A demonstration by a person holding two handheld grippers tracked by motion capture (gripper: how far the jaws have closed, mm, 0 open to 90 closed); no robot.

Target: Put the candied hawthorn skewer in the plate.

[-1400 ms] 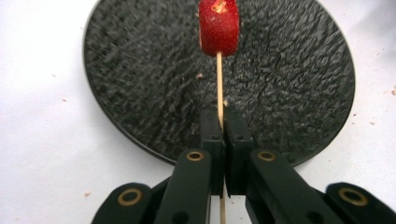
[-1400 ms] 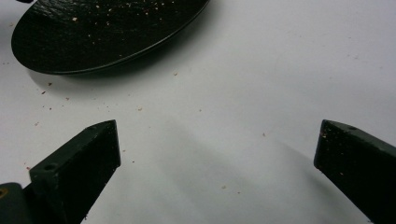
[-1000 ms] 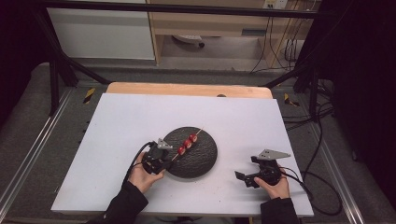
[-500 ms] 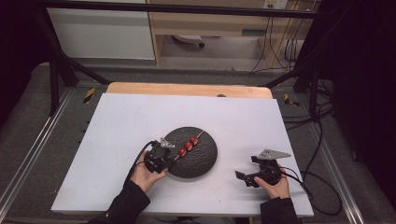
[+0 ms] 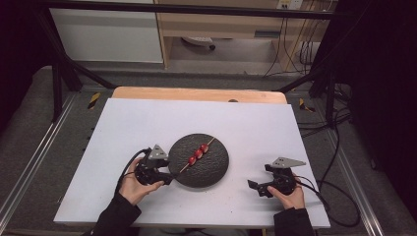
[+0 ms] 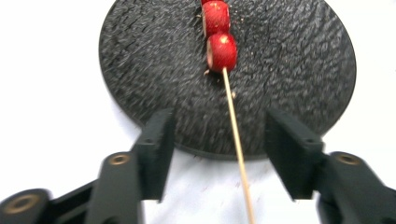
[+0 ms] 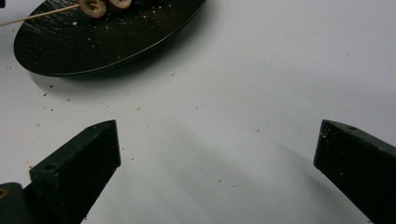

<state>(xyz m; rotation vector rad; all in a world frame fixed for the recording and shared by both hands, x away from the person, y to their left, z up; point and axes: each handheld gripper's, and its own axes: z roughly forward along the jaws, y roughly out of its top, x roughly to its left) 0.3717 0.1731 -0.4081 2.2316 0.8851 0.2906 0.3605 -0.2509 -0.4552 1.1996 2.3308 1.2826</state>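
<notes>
Skewer (image 6: pixel 236 140) of red pieces: lies across black plate (image 5: pixel 216 169), desk centre, stick end overhanging near-left rim.
Left tongs (image 6: pixel 219 149): just opened, straddling stick untouched; risk of nudging it off.
Right tongs (image 7: pixel 217 154): wide, empty, near right.

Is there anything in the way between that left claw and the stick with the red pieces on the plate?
Nothing visible. The left gripper has just opened, and the skewer runs bare between its jaws, touching neither, out over the rim of the black plate.
</notes>
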